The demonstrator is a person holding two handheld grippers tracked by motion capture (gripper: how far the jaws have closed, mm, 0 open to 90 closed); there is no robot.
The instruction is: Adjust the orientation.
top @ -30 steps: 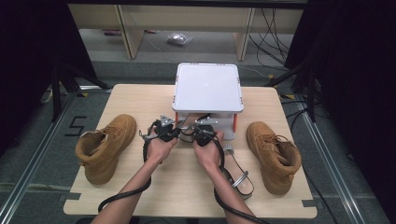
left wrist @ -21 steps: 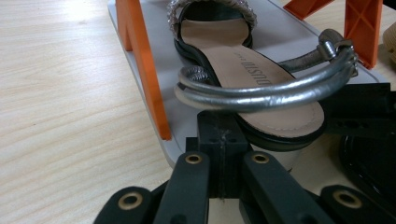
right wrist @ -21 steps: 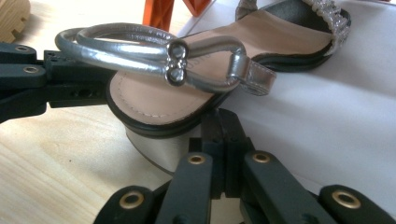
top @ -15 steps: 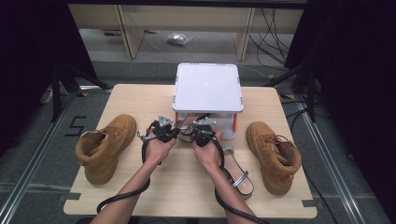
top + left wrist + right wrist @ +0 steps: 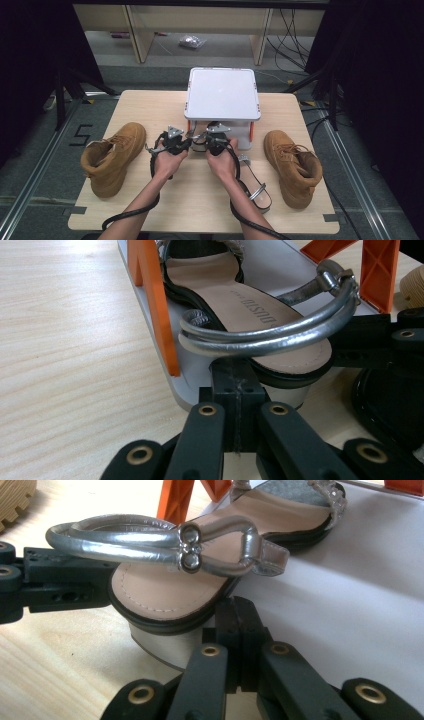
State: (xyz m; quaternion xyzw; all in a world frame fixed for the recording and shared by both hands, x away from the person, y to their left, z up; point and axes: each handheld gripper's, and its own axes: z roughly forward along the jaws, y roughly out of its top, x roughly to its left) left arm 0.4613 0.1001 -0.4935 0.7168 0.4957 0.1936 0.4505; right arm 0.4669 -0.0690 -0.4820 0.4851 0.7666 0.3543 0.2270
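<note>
Pale wooden table (image 5: 150, 105), dark floor around it, shelving legs and loose cables across the top of the high view. At centre sits a white two-level shoe rack (image 5: 222, 93) on orange posts (image 5: 157, 300).

A tan boot (image 5: 111, 156) lies at the left of the frame, its mate (image 5: 294, 166) at the right, both off the rack. They look set aside, waiting their turn. A silver sandal (image 5: 256, 189) lies on the table at lower centre-right, just beside the person's right forearm.

A second sandal (image 5: 250, 305) lies on the rack's lower shelf, toe pointing inward, heel end hanging out past the shelf edge. Its silver ankle strap (image 5: 145, 547) loops up over the heel. My guess is that the sandal is being slid into the lower level, heel last, with a gripper on each side to keep it straight.

Left gripper (image 5: 189, 142): jaws together, nothing between them. In the left gripper view the closed tips sit right under the heel end, against or very near the sole rim; contact cannot be confirmed.

Right gripper (image 5: 199, 145): jaws also together, empty. In the right gripper view the tips point at the heel block from below, near or touching.

Both grippers meet at the front of the rack's lower opening, centre of the high view.
</note>
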